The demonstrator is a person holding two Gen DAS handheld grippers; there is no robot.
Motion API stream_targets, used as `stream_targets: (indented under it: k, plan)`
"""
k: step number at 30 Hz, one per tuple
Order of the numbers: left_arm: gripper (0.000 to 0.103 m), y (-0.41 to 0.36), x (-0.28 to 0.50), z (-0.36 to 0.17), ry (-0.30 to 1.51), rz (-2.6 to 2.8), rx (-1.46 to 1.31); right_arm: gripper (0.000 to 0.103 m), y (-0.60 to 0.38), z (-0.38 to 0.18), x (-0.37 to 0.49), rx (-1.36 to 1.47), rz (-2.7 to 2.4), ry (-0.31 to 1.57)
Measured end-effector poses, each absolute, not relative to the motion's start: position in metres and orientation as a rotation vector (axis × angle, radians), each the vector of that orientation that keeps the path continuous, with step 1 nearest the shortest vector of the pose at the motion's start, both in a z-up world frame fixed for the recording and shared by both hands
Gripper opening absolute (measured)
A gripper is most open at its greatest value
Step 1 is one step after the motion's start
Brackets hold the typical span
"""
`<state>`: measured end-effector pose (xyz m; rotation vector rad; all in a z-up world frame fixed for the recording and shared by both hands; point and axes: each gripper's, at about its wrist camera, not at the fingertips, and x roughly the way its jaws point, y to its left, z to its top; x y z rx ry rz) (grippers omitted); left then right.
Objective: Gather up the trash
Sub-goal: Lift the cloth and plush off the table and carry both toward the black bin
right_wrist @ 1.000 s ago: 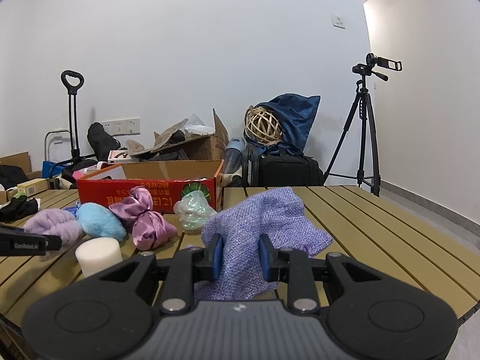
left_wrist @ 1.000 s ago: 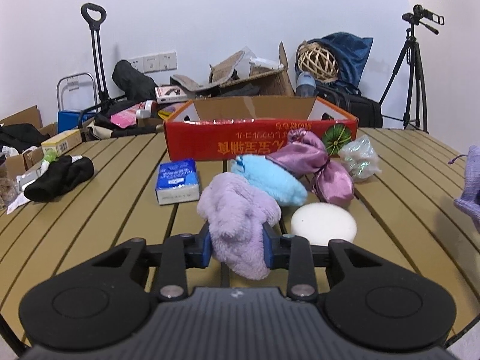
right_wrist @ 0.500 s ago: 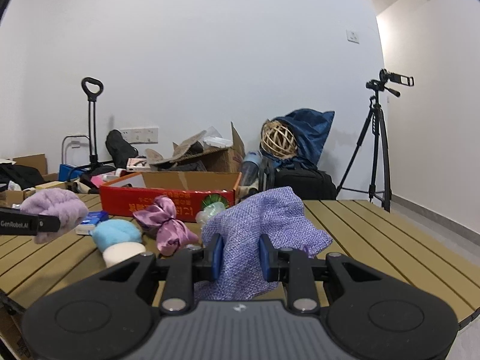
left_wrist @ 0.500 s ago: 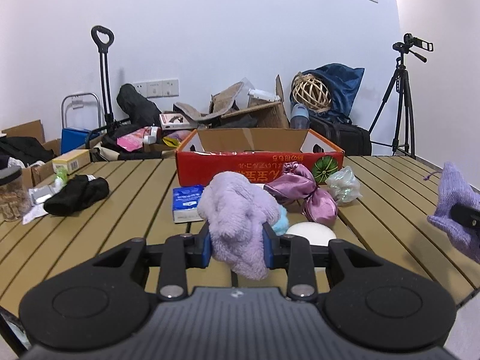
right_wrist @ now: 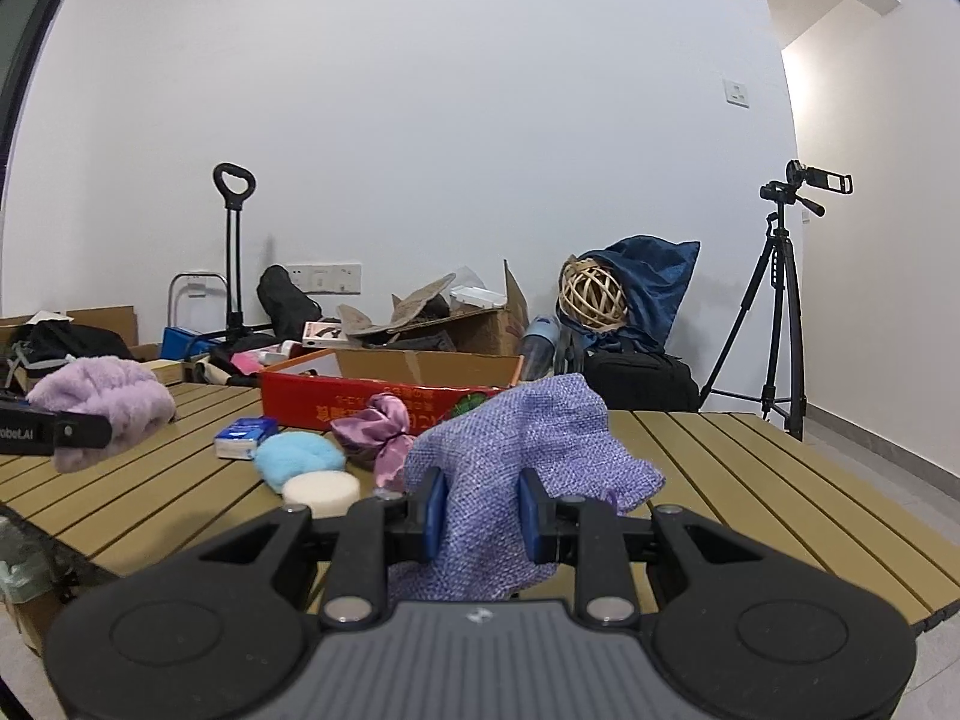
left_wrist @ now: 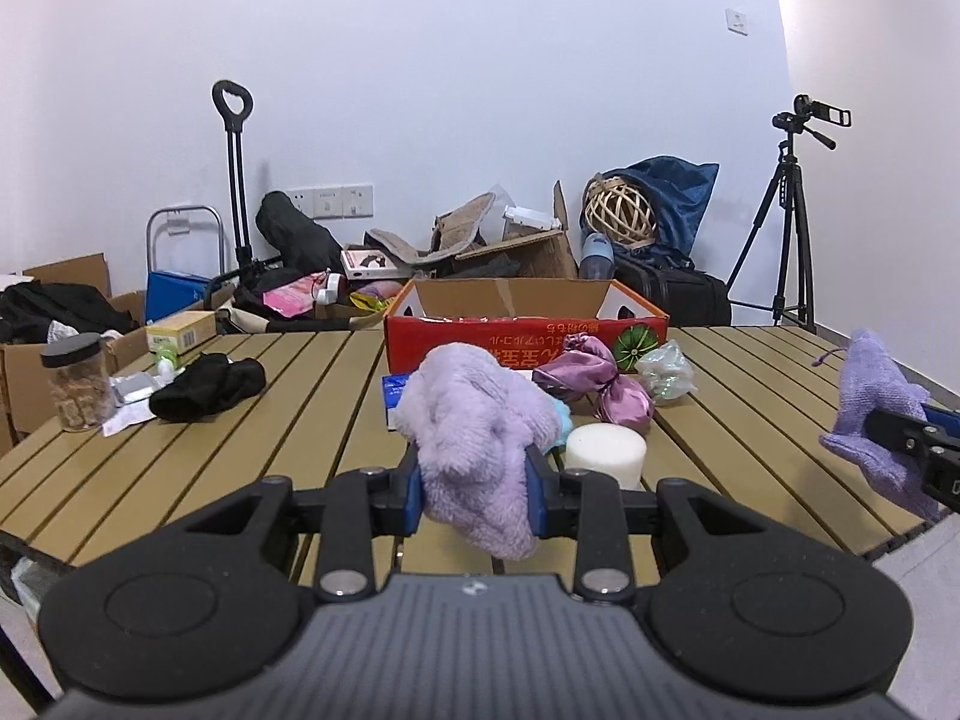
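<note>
My left gripper (left_wrist: 474, 489) is shut on a fluffy lilac cloth (left_wrist: 474, 426) and holds it above the near edge of the slatted wooden table (left_wrist: 300, 420). My right gripper (right_wrist: 480, 516) is shut on a purple woven pouch (right_wrist: 516, 444), also held off the table. The pouch shows in the left wrist view (left_wrist: 870, 396) at the right, and the lilac cloth shows in the right wrist view (right_wrist: 102, 402) at the left. On the table lie a light blue fluffy cloth (right_wrist: 297, 459), a white round sponge (right_wrist: 321, 492), a pink satin bundle (left_wrist: 591, 375), a crumpled clear wrapper (left_wrist: 663, 372) and a blue tissue pack (right_wrist: 243, 438).
An open red cardboard box (left_wrist: 522, 324) stands at the far middle of the table. A black cloth (left_wrist: 207, 390), a jar (left_wrist: 75, 384) and small packets lie at the left. Boxes, bags, a trolley (left_wrist: 234, 180) and a tripod (left_wrist: 792, 216) stand behind the table.
Both grippers have lifted and pulled back from the table with their cloths still held. The table's items now look farther off and lower.
</note>
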<state>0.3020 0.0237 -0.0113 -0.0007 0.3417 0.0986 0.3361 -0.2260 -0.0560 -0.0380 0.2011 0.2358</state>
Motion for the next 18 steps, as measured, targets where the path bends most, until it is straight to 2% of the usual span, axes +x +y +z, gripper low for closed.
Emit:
stream_targets:
  k: [18]
  plan:
    - [0.032,0.026,0.188,-0.001,0.330,0.071,-0.003,0.024,-0.229,-0.053,0.225,-0.070,0.291,0.224]
